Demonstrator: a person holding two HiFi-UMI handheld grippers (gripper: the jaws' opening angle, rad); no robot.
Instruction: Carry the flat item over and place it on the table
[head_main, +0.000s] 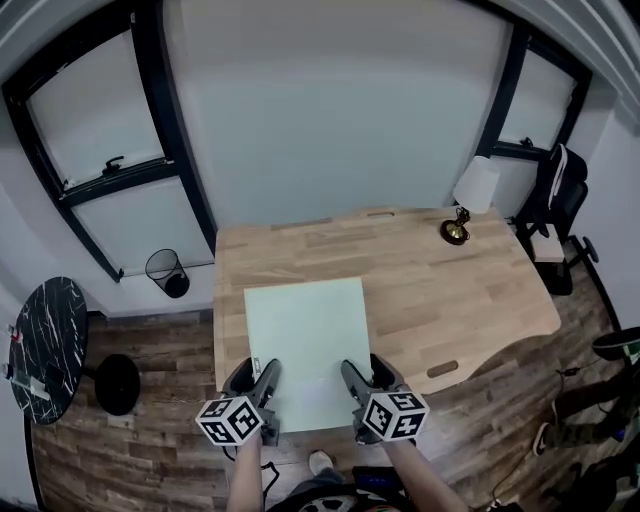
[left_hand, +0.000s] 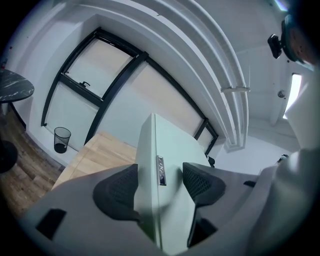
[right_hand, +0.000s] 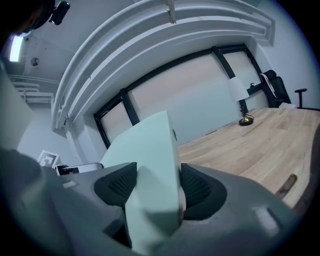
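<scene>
Flat pale-green board (head_main: 308, 335), wooden table (head_main: 450, 290)

A small office or study room, seen from above. A pale wooden desk with a wavy front edge (head_main: 450, 290) stands against a plain white wall (head_main: 330, 110). On its far right corner sits a small table lamp with a white shade and brass base (head_main: 468, 200). A black office chair (head_main: 555, 195) stands just beside the desk on the right. On the left, a black wire-mesh wastebasket (head_main: 167, 272) stands on the dark wood-plank floor (head_main: 160, 350), near a round black marble-patterned side table (head_main: 45, 345). Tall black-framed windows (head_main: 105, 160) flank the wall.
</scene>
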